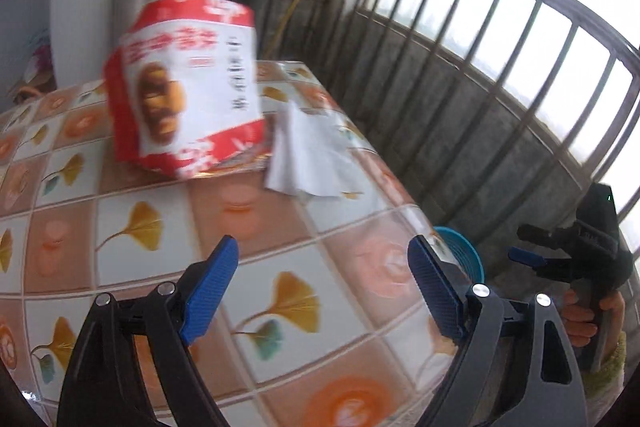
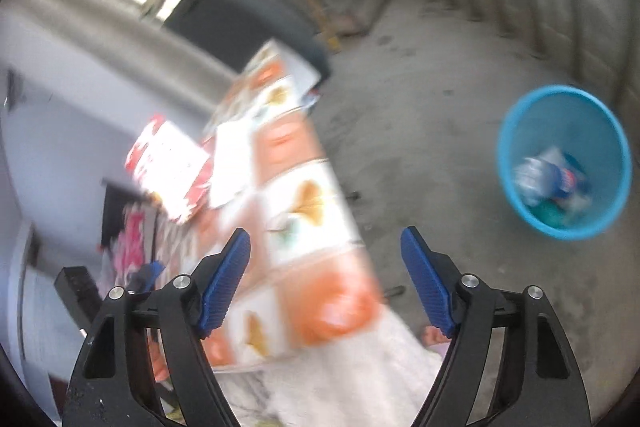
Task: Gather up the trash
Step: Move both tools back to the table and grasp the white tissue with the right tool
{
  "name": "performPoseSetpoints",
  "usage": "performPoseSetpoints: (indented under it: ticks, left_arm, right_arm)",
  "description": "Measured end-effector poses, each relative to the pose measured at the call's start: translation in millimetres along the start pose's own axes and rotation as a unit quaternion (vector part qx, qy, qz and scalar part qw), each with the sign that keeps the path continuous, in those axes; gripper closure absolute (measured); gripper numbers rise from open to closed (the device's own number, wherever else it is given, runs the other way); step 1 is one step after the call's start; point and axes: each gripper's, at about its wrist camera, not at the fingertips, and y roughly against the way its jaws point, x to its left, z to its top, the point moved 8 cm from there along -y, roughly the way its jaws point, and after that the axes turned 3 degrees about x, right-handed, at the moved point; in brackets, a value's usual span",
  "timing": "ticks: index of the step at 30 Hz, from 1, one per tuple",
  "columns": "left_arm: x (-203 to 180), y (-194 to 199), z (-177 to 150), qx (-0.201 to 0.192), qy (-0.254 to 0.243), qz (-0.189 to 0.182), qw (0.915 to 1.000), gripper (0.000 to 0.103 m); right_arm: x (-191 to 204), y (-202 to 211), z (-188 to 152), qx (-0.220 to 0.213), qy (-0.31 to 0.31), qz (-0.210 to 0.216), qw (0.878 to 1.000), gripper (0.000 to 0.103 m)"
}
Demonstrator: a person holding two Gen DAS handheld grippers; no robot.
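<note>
Left gripper [image 1: 322, 281] fingers apart — empty, red-white bag [image 1: 184, 87] on table [image 1: 280, 227]

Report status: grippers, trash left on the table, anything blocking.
Left gripper and right gripper open, empty. Red-white bag, white paper on table. Blue bin holds bottles. Nothing blocking.

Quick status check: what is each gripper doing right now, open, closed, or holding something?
Left gripper: open, jaws wide apart, holding nothing.
Right gripper: open, nothing between its jaws.
</note>
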Motion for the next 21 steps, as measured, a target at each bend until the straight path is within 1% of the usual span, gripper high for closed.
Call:
performPoseSetpoints:
  ticks: [4, 6, 11, 14, 15, 17, 19, 20, 21]
  left_arm:
    - [14, 6, 0, -0.014, 0.010, 0.001, 0.9999, 0.019]
    - [23, 9, -3, -0.016, 0.010, 0.003, 0.9998, 0.019]
    - [42, 11, -5, -0.023, 0.023, 0.009, 0.9994, 0.019]
    - [53, 12, -6, -0.023, 0.030, 0.011, 0.9992, 0.022]
    - [56, 11, -7, -0.021, 0.034, 0.012, 0.9991, 0.022]
    - [61, 11, -8, -0.021, 0.038, 0.013, 0.9990, 0.023]
    - [66, 12, -9, -0.022, 0.043, 0.013, 0.9988, 0.023]
    - [67, 12, -9, -0.023, 0.044, 0.013, 0.9987, 0.023]
    - [69, 13, -9, -0.025, 0.045, 0.014, 0.9986, 0.023]
  right_arm:
    - [40, -33, 10, 0.024, 0.032, 0.004, 0.999, 0.038]
    - [60, -57, 15, 0.041, 0.047, 0.003, 0.998, 0.042]
    - [110, -106, 20, 0.073, 0.103, -0.012, 0.992, 0.047]
    - [134, -133, 20, 0.083, 0.146, -0.034, 0.985, 0.051]
    - [139, -145, 21, 0.084, 0.161, -0.049, 0.982, 0.052]
    - [144, -161, 23, 0.085, 0.179, -0.074, 0.977, 0.053]
    - [146, -176, 21, 0.090, 0.192, -0.093, 0.973, 0.057]
    - [144, -181, 20, 0.091, 0.198, -0.105, 0.970, 0.062]
    - [145, -181, 20, 0.082, 0.209, -0.114, 0.968, 0.071]
